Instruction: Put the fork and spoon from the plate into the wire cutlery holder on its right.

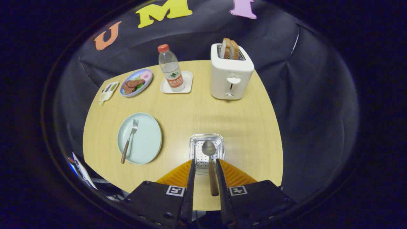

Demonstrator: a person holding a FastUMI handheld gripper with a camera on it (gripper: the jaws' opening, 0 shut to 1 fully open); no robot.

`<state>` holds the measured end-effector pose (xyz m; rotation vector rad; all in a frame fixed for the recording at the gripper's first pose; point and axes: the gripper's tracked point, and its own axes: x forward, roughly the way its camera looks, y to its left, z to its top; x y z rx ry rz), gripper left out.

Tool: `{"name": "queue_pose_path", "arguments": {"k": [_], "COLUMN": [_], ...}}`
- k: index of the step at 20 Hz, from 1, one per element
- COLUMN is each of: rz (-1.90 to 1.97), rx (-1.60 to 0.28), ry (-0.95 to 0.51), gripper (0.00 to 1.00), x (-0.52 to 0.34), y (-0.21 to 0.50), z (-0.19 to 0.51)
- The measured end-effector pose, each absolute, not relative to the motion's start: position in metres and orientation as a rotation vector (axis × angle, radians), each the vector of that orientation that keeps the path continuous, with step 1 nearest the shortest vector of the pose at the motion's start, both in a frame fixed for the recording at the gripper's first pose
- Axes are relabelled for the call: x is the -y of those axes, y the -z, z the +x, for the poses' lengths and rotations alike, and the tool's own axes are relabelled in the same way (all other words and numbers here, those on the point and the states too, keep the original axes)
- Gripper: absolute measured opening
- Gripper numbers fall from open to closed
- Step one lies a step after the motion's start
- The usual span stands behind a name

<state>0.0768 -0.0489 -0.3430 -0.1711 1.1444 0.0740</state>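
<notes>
Wooden table (pixel 197 121): plates (pixel 144 143), toaster (pixel 231 74), bottle tray (pixel 187 86), cutlery holder (pixel 206 140).

1. My gripper (pixel 204 163) holds the spoon (pixel 210 159): silver bowl, brown handle;
2. the cutlery holder (pixel 207 149) is shiny silver, its floor dotted with holes;
3. the plate (pixel 147 140) is pale mint; its fork (pixel 129 140) silver with a brown handle;
4. the table (pixel 190 108) is light wood;
5. the toaster (pixel 231 73) is white; the bottle (pixel 171 68) clear, red-capped.

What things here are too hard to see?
- Gripper on the spoon: whether both fingers press its handle is unclear, gripper view.
- Holder: its near side is hidden behind the fingers and spoon.
- Small packet beside the food plate: too small to identify.
- Toaster slots: the toast's lower part is hidden inside.
</notes>
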Motion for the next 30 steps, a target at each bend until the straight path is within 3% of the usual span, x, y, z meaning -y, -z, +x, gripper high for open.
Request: {"name": "queue_pose_path", "arguments": {"k": [2,5,9,23,28,30], "rz": [-0.171,-0.18,-0.183,-0.061,-0.017,-0.038], "rx": [-1.119,-1.088,-1.07,-1.118,-1.057,-1.055], "ry": [-0.097,-0.122,-0.132,-0.167,-0.152,-0.117], "gripper": [0.49,0.79,0.84,0.84,0.85,0.81], "x": [0.036,0.017,-0.017,-0.169,-0.204,-0.206], "y": [0.338,0.338,0.349,0.425,0.449,0.466], "z": [0.074,0.071,0.066,0.042,0.043,0.042]}}
